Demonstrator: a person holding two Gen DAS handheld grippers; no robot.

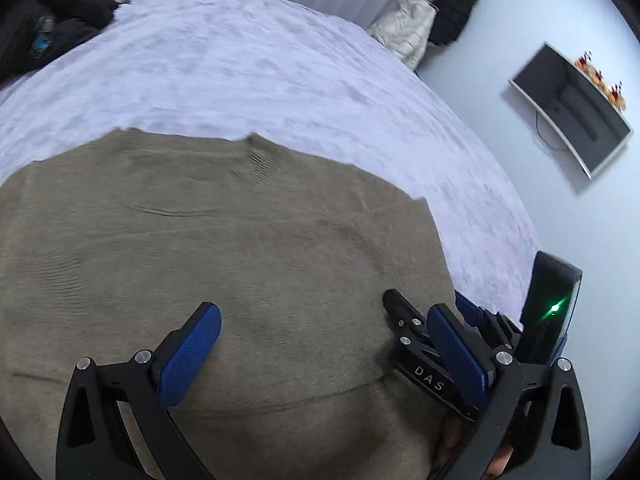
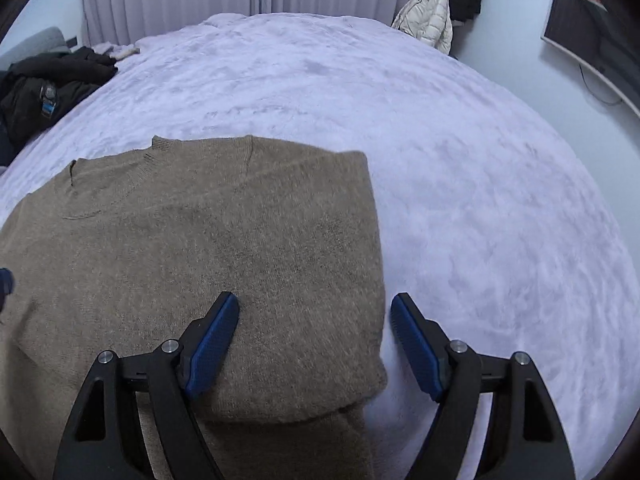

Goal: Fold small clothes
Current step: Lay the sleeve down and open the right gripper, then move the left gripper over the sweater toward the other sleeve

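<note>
A tan knit sweater (image 1: pixel 240 240) lies flat on the pale lavender bed cover (image 1: pixel 280 80), neckline toward the far side. In the right wrist view the sweater (image 2: pixel 200 240) has its right side folded in, which leaves a straight right edge. My right gripper (image 2: pixel 316 304) is open and straddles that edge low down, one pad over the knit and one over the cover, pressing nothing. My left gripper (image 1: pixel 322 314) is open above the sweater's lower part, nothing between its pads. A black finger (image 1: pixel 404 328) of the right gripper sits close beside it.
A black jacket (image 2: pixel 48 80) lies at the bed's far left. A white puffer jacket (image 2: pixel 428 16) and dark clothes hang by the far right corner. A dark screen (image 1: pixel 572 108) is on the right wall. Curtains (image 2: pixel 168 0) run behind the bed.
</note>
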